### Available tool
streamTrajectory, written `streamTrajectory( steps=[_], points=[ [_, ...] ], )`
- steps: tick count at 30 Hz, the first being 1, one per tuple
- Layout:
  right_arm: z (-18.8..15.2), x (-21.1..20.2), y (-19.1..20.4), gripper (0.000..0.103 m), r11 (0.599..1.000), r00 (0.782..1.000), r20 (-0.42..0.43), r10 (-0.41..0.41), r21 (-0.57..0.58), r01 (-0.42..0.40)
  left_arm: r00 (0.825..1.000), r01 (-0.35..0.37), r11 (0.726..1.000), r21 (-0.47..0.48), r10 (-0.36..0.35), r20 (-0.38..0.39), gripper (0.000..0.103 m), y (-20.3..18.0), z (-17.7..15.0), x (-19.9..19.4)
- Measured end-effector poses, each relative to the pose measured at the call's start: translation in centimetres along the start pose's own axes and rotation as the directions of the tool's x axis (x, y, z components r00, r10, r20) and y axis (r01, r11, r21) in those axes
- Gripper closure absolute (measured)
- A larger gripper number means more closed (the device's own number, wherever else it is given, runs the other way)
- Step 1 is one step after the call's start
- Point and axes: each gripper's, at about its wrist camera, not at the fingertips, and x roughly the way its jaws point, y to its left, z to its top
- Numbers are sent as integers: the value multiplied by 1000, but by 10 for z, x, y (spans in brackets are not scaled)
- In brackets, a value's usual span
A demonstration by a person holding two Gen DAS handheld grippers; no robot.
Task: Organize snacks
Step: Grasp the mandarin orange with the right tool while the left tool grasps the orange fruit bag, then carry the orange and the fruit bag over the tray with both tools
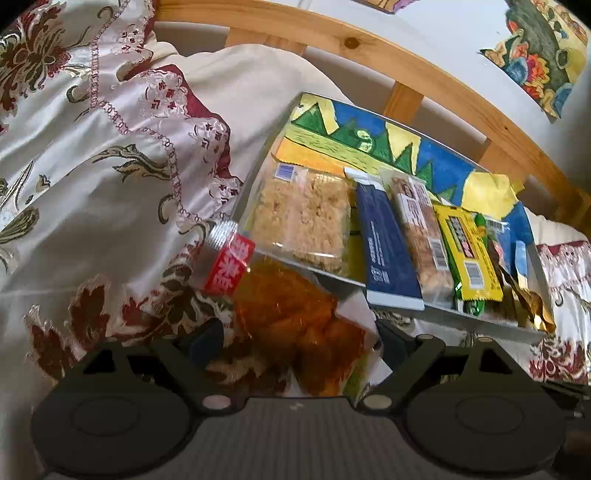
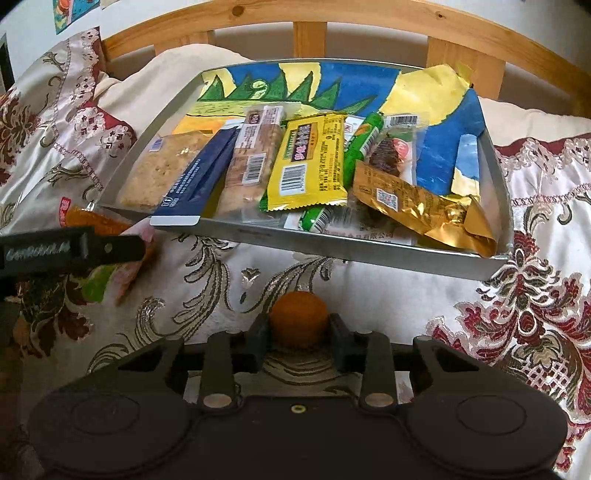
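So my right gripper [image 2: 300,341] pinches the small round orange-brown cake [image 2: 298,323] by its sides; it looks soft, so go gently. Left gripper [image 1: 295,343] gapes wide around the crinkly orange snack bag [image 1: 295,314], metal tray [image 2: 332,247] just ahead.

I see floral satin bedspread [image 2: 369,291] covering whole foreground, cream ground, dark red and olive motifs. Cream pillow [image 1: 258,92] behind it, against wooden headboard [image 2: 310,37] with upright slats. White wall above. Colourful paper drawing [image 1: 546,55] stuck on wall at upper right of left view; another scrap [image 2: 74,11] at upper left of right view.
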Motion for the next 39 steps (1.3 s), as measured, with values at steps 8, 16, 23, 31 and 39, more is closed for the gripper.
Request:
streamTrajectory(
  steps=[8,16,23,31,39],
  points=[
    [0,0,13,68,998,999,23,26,-64,-25,1000,8,1000,-25,-8,0,31,1,-2,-4],
    [2,-4,16,68,997,998,41,42,-69,-39,999,21,999,-39,-22,-31,31,-5,-8,-14],
    [5,-12,16,68,997,996,63,67,-52,-64,998,43,997,-60,-45,-33,31,-6,-7,-25],
    [12,-26,14,68,995,989,111,98,-24,-95,997,64,997,-53,-62,44,31,-9,10,-36],
    [21,-42,11,68,994,974,202,104,-13,-104,991,50,998,-29,-45,126,31,-11,29,-38]
  ],
)
